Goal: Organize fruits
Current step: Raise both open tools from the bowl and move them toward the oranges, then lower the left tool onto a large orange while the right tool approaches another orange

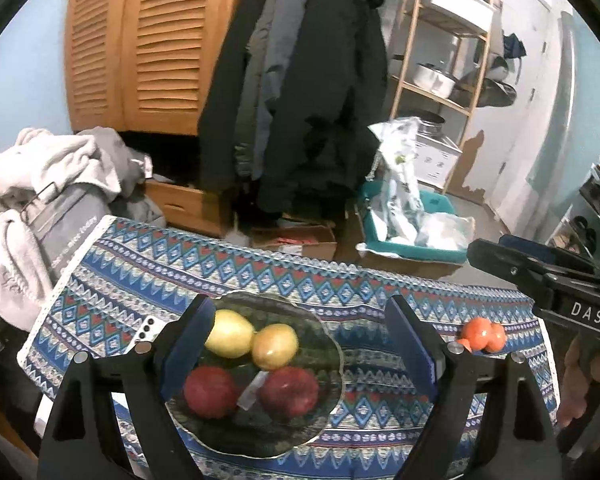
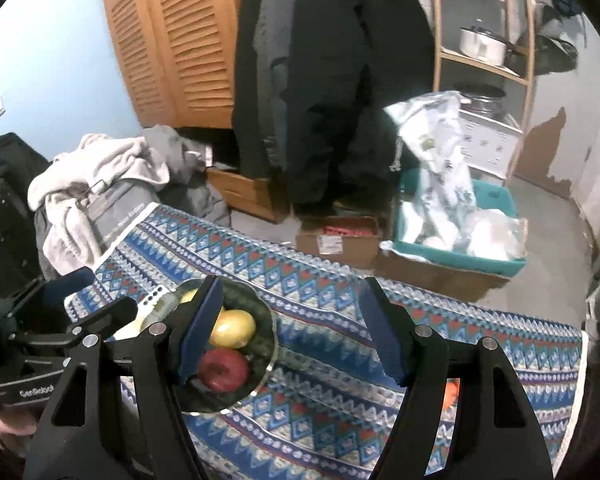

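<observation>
Fingers of both the left gripper (image 1: pixel 300 344) and right gripper (image 2: pixel 290 328) spread apart, empty, above round glass plate (image 1: pixel 324 344) holding two yellow, two red fruits; orange tangerines (image 1: pixel 482 334) lie apart on patterned cloth.

A lived-in home: hanging coats (image 1: pixel 300 80), louvered wardrobe (image 1: pixel 140 40), laundry pile (image 1: pixel 40 184).

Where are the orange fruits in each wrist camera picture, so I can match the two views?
Left wrist: the orange fruits lie on the patterned cloth at right, beyond the right finger of the left tongs.
Right wrist: only an orange sliver shows, low right, mostly hidden behind the right finger of the right tongs.
Shared landmark: the glass plate of yellow and red fruit, left of them.
</observation>
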The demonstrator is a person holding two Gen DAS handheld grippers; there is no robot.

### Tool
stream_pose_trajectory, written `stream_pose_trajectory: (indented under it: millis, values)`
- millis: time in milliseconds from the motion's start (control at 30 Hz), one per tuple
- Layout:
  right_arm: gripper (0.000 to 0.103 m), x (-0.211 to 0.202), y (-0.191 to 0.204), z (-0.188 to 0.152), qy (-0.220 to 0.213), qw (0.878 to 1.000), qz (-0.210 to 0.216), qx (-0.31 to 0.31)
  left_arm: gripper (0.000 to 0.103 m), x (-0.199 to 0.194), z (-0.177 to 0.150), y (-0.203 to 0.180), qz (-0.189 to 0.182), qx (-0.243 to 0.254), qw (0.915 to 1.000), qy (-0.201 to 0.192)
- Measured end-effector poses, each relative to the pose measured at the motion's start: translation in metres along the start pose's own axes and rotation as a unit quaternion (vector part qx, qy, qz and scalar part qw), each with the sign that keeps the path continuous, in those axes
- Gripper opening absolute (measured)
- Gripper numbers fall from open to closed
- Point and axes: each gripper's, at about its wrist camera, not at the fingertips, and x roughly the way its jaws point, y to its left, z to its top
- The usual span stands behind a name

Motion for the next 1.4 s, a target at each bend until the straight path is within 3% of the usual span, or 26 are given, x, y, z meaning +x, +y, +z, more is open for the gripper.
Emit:
stream_pose_trajectory:
  millis: [500, 967, 1400]
  values:
    - [0.071, -0.049, -0.093, -0.043, -0.002, 0.996, -0.074, 0.058, 0.088, 0.022, -0.012, -0.088, -0.056, 0.069, 0.9952, 0.040]
    - [0.071, -0.091, -0.181, -0.094, 0.000, 0.980, -0.143, 0.138, 0.088, 0.045, -0.028, -0.162, -0.107, 0.113, 0.9836, 0.091]
    - [0.071, -0.101, -0.225, -0.128, 0.015, 0.969, -0.170, 0.179, 0.088, 0.059, -0.040, -0.216, -0.112, 0.171, 0.9737, 0.100]
